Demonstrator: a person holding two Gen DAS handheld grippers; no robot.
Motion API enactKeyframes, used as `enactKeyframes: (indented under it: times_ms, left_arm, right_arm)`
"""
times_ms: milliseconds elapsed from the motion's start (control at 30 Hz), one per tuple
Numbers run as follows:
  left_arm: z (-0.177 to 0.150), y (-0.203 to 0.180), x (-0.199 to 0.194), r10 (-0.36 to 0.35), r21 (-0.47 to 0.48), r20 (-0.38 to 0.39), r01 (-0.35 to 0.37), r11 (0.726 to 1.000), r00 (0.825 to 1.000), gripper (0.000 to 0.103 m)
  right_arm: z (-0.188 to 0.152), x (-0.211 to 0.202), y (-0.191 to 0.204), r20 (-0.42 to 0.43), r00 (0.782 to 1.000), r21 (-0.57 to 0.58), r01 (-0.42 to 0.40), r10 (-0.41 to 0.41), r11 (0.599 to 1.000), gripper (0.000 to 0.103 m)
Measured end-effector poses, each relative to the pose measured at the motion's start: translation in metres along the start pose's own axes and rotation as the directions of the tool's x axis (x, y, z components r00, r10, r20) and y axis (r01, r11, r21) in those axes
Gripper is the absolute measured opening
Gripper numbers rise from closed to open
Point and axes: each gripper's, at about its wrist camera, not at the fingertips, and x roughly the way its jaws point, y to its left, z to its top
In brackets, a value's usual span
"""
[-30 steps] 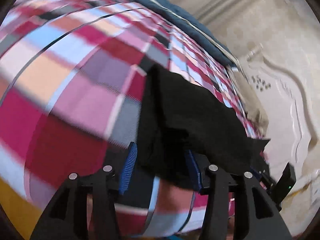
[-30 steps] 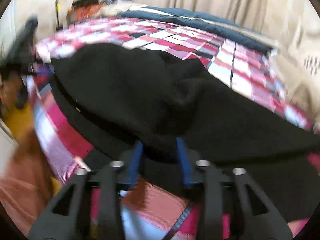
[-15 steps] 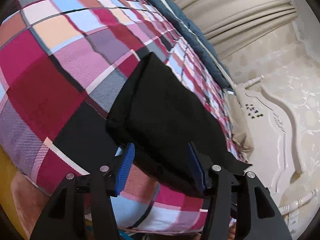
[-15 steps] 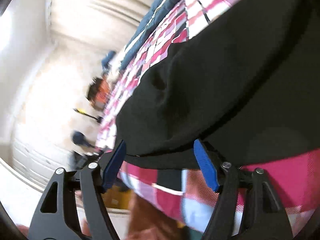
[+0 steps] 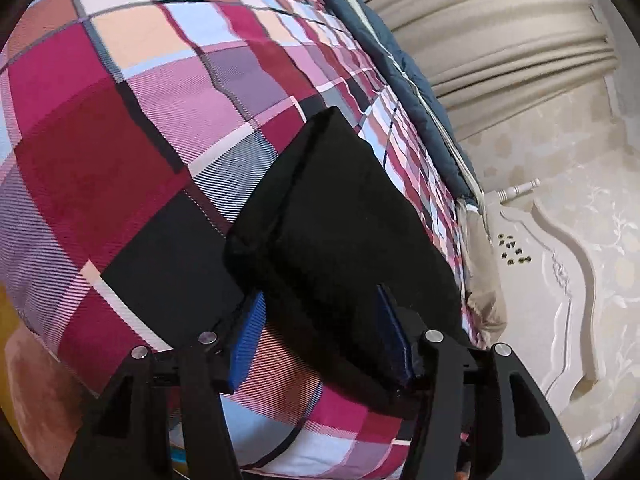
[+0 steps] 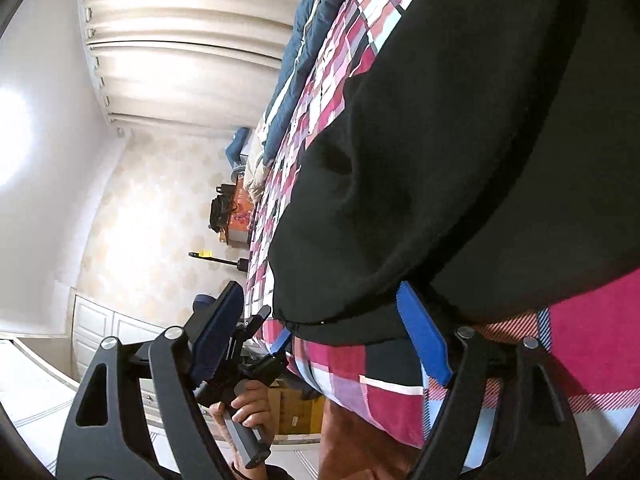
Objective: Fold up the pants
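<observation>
Black pants (image 5: 344,216) lie folded on the plaid bedspread (image 5: 120,152), near its front edge. My left gripper (image 5: 320,304) straddles the near end of the pants. Its blue pads (image 5: 248,344) stand apart from the cloth, so it is open. In the right wrist view, which is rolled on its side, the pants (image 6: 460,160) fill the right half. My right gripper (image 6: 320,292) is open and its jaws are still opening, with the pants' hem lying loose between them. The left gripper (image 6: 272,328) and the hand (image 6: 248,404) that holds it show beyond the hem.
A dark blue quilt (image 5: 404,92) runs along the bed's far edge, with beige curtains (image 5: 500,40) behind it. A white carved headboard (image 5: 560,280) stands to the right. Below the bed's front edge are a cardboard box (image 6: 296,408) and white cabinet doors (image 6: 100,332).
Both grippers have spread their jaws and let go of the black cloth, which now lies flat on the bed. The right wrist view has rolled far over to one side.
</observation>
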Motion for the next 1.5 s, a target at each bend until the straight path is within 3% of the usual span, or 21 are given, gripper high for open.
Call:
enactKeyframes:
  times_ms: [267,500,733,967,1100,1400,1433,1467,1500]
  left_arm:
    - [-0.009,0.005,-0.031,0.005,-0.096,0.051,0.0,0.995,0.999,0.055]
    - [-0.003,-0.004,-0.002,-0.007,-0.071,0.025,0.009,0.997,1.0,0.055]
    - [0.005,-0.004,-0.001,-0.027,-0.1,0.055,0.032,0.994,0.998,0.055]
    - [0.001,-0.009,0.002,-0.003,-0.057,0.075,0.007,0.998,0.997,0.054]
    - [-0.002,-0.01,0.001,0.051,-0.04,0.073,-0.048,0.998,0.996,0.037]
    - [0.0,-0.009,0.007,0.044,-0.047,0.07,-0.041,0.998,0.997,0.036]
    - [0.0,-0.01,0.007,0.048,-0.042,0.069,-0.045,0.998,0.996,0.033]
    - [0.0,-0.01,0.007,0.058,-0.036,0.066,-0.056,0.998,0.996,0.024]
    - [-0.001,-0.009,0.008,0.065,-0.034,0.059,-0.063,0.997,0.996,0.02]
  right_arm:
    - [-0.002,-0.003,-0.004,0.008,1.0,0.029,-0.022,0.021,0.999,0.079]
    - [0.001,-0.005,-0.004,0.007,0.999,0.041,-0.046,0.046,0.998,0.079]
    - [0.001,0.007,-0.001,-0.011,0.997,0.053,-0.074,0.075,0.996,0.079]
    - [0.001,0.022,0.001,-0.003,0.998,0.039,-0.062,0.062,0.997,0.079]
    - [-0.008,0.019,0.004,-0.002,1.0,0.068,-0.027,0.027,0.997,0.079]
    - [-0.009,0.028,0.004,0.053,0.998,0.084,0.017,-0.021,0.996,0.079]
    - [-0.008,0.028,0.003,0.06,0.998,0.087,0.016,-0.022,0.996,0.079]
    - [-0.008,0.03,0.003,0.061,0.998,0.082,0.02,-0.025,0.996,0.078]
    - [-0.006,0.032,0.004,0.059,0.998,0.066,0.033,-0.037,0.997,0.07]
